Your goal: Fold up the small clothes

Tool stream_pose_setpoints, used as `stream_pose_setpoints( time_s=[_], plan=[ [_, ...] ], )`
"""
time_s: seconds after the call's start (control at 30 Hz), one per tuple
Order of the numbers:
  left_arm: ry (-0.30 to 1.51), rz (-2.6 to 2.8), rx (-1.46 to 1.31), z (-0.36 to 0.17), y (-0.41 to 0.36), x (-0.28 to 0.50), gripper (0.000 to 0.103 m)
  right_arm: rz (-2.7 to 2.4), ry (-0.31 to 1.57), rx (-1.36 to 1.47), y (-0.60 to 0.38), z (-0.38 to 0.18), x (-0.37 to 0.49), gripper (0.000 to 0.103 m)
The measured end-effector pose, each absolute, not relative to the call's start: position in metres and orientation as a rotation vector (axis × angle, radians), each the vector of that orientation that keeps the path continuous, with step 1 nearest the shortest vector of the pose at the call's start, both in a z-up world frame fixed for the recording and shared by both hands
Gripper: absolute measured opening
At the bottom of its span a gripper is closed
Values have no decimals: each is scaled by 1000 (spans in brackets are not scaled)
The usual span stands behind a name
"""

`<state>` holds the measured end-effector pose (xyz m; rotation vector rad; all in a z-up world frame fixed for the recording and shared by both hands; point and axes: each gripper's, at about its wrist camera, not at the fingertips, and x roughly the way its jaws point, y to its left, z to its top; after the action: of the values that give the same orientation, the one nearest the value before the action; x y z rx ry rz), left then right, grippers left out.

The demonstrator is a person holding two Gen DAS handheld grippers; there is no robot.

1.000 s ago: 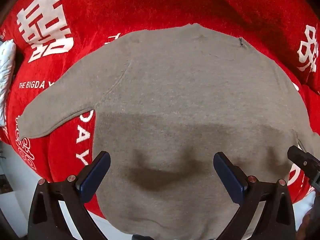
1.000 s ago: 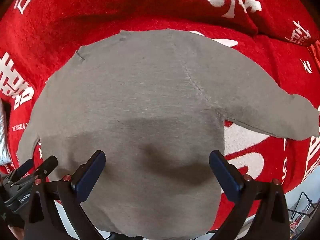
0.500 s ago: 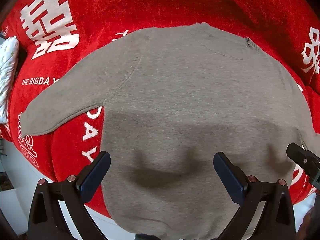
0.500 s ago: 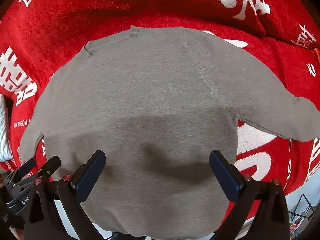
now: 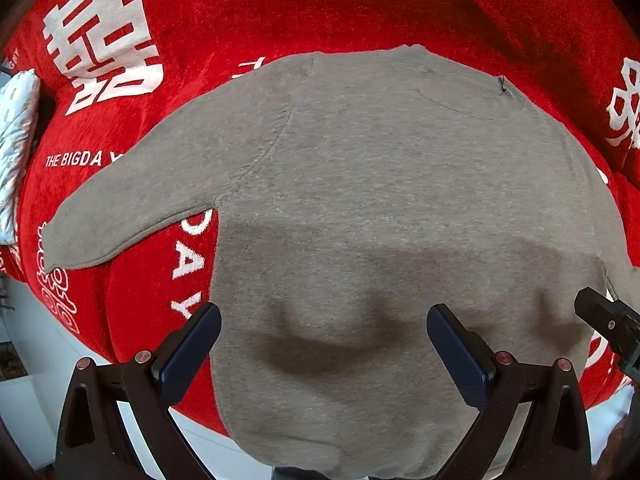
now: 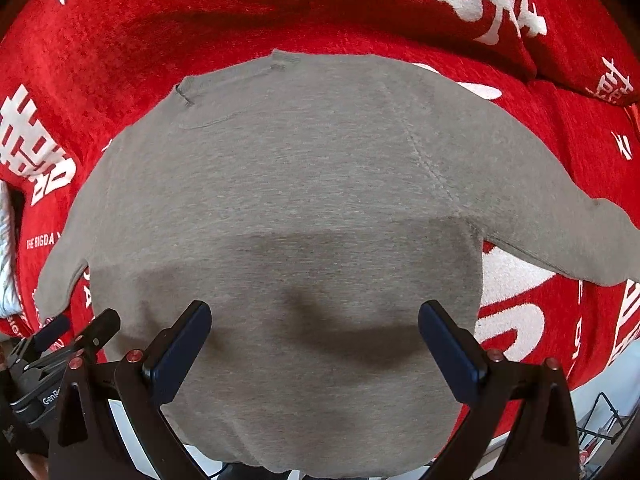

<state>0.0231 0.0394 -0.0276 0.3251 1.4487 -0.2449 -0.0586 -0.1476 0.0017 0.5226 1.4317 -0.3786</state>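
A small grey long-sleeved sweater (image 5: 360, 200) lies flat on a red blanket (image 5: 280, 12), neckline at the far side, hem hanging over the near edge. Its left sleeve (image 5: 132, 208) spreads out to the left; its right sleeve (image 6: 560, 224) spreads out to the right. My left gripper (image 5: 323, 340) is open and empty above the lower left part of the body. My right gripper (image 6: 314, 340) is open and empty above the lower right part; it also shows in the left wrist view (image 5: 608, 324). The left gripper shows in the right wrist view (image 6: 76, 330).
The red blanket (image 6: 280, 8) carries white printed characters and letters. A white patterned cloth (image 5: 16, 128) lies at the far left edge. A white floor (image 5: 28, 344) shows below the blanket's near edge. A black wire rack (image 6: 600, 424) stands at the lower right.
Both grippers have shifted slightly so the sweater sits lower and further right in the left view and larger in the right view. Jaws stay open.
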Motion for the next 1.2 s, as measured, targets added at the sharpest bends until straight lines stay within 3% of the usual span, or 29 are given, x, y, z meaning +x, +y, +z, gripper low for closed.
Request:
stream_pose_setpoints(
  time_s=[1.2],
  plan=[
    [1452,-248,257,-29,68,36,103,-357,1453,452,-114,6,-46,103]
  ],
)
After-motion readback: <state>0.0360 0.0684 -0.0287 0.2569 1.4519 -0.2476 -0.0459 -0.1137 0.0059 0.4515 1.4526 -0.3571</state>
